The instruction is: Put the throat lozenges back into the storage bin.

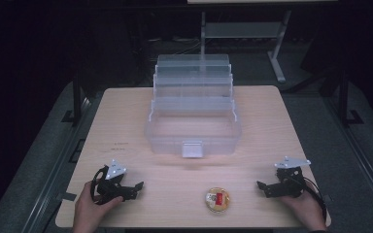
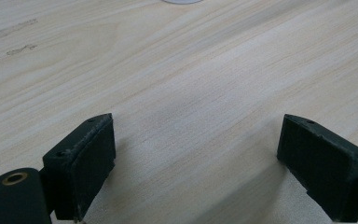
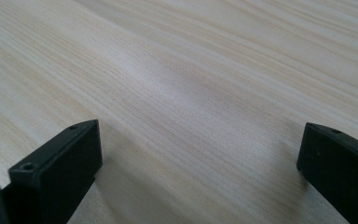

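A small round tub point(image 1: 217, 199) with a see-through lid sits close to the near edge of the table point(image 1: 126, 111), with something red and yellow inside it. This tub is the thing nearest both tools, so it looks like the thing to pick up. To the left of the tub, well apart from it, the left gripper point(image 1: 135, 186) rests low on the wood, its two black fingers wide apart with nothing between them. To the right of the tub, also well apart, the right gripper point(image 1: 262, 185) rests the same way, fingers wide apart and empty, pointing in toward the tub. Behind the tub, farther back on the table, stands a big clear box point(image 1: 193, 133) with its lid tipped up and its stepped trays lifted. Here is what I think could go wrong. The tub is low and round, so a gripper that comes in too flat may push it along and not catch it. It sits near the table edge, so a hard bump could knock it off. A tight squeeze could pop the lid. If it is carried to the clear box, it could hit the front wall.
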Motion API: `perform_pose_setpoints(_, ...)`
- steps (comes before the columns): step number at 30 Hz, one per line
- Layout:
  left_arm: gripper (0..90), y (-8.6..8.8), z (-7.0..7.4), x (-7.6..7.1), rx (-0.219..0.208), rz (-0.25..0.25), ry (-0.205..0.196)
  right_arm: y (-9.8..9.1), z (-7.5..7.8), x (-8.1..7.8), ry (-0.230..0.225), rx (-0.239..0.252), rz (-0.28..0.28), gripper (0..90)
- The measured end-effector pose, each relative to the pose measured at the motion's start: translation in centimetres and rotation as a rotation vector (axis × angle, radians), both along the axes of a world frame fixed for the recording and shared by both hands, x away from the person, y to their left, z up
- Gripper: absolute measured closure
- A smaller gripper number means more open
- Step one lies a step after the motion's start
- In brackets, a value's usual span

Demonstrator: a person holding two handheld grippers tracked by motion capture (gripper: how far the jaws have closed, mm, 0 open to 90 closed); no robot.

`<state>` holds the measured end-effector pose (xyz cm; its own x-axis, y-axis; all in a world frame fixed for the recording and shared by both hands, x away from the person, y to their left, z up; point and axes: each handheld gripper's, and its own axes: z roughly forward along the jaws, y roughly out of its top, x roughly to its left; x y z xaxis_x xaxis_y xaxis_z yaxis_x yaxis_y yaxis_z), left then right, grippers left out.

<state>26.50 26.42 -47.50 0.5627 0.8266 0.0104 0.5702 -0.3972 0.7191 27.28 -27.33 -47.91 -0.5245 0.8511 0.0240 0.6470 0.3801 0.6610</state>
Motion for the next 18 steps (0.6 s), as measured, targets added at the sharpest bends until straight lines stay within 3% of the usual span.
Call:
perform_pose_setpoints(5,10.5,0.0,0.0,0.0,0.000,0.001,0.000,0.2,0.2,0.3,0.013,-0.010,0.010,0.0)
perform_pose_setpoints(11,10.5,0.0,0.0,0.0,0.000,0.001,0.000,0.5,2.0,0.5,0.012,0.057,0.047,0.0)
perform_pose_setpoints(18,10.5,0.0,0.0,0.0,0.000,0.001,-0.001,1.7,3.1,0.3,0.018,0.077,0.107,0.0)
